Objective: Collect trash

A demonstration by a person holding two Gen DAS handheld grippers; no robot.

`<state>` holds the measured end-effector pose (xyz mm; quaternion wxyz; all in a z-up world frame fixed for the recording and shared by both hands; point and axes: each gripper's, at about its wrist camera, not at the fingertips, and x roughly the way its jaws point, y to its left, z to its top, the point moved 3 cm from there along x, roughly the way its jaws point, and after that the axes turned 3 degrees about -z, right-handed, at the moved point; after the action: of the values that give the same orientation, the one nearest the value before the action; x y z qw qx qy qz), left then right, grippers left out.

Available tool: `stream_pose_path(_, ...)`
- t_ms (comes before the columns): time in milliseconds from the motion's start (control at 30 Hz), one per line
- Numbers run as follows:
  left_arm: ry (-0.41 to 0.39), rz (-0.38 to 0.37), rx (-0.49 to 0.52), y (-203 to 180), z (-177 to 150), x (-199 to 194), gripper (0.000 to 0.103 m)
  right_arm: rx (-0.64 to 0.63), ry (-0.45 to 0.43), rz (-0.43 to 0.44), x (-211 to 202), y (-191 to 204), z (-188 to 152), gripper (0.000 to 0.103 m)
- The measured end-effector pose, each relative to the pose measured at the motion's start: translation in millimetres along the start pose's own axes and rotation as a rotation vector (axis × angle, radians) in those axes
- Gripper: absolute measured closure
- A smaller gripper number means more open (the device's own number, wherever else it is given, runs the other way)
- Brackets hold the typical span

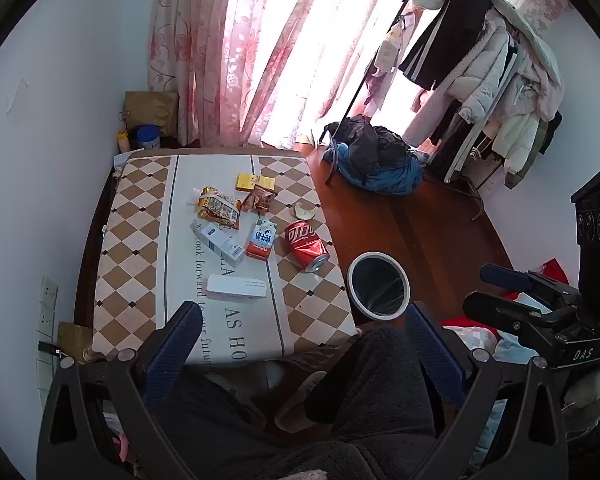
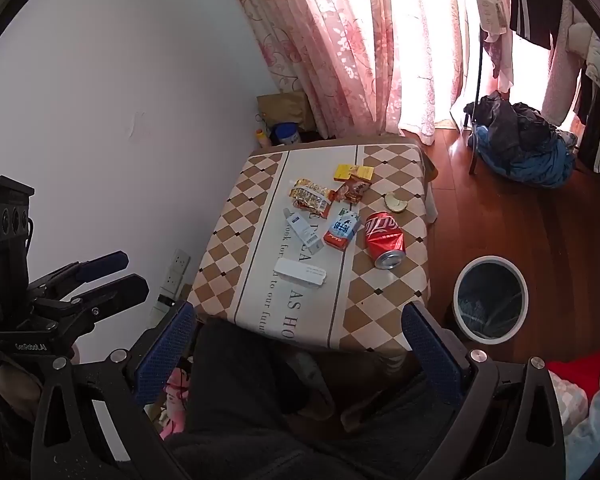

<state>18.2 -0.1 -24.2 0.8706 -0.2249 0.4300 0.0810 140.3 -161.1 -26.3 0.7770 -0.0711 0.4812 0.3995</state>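
Left wrist view says nothing's collected yet: red cola can (image 1: 306,249), milk carton (image 1: 262,239), snack wrappers (image 1: 218,209), two white boxes (image 1: 237,288) and a fruit peel (image 1: 302,212) all sit on the tabletop (image 1: 132,264). White bin (image 1: 378,284) waits on the floor just beside it. Left gripper (image 1: 300,344) and right gripper (image 2: 300,344) hang back, jaws wide apart, empty.
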Motion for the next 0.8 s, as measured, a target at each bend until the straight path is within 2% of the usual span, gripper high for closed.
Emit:
stream_pose_path(267,-0.004,-0.006,-0.006,0.4,0.2,-0.2,0.000,-0.016,0.003,-0.016,5.8,8.4,-0.5,0.000)
stream_pose_path(500,-0.007,-0.012,-0.011,-0.3,-1.9,-2.5,0.000,-0.021,-0.004,0.030,8.1,8.1,1.5,0.000)
stream_pose_path(800,-0.019,-0.028,-0.031,3.7,-2.0,-7.2,0.000,-0.035,-0.005,0.039,8.8,11.5,2.7,0.000)
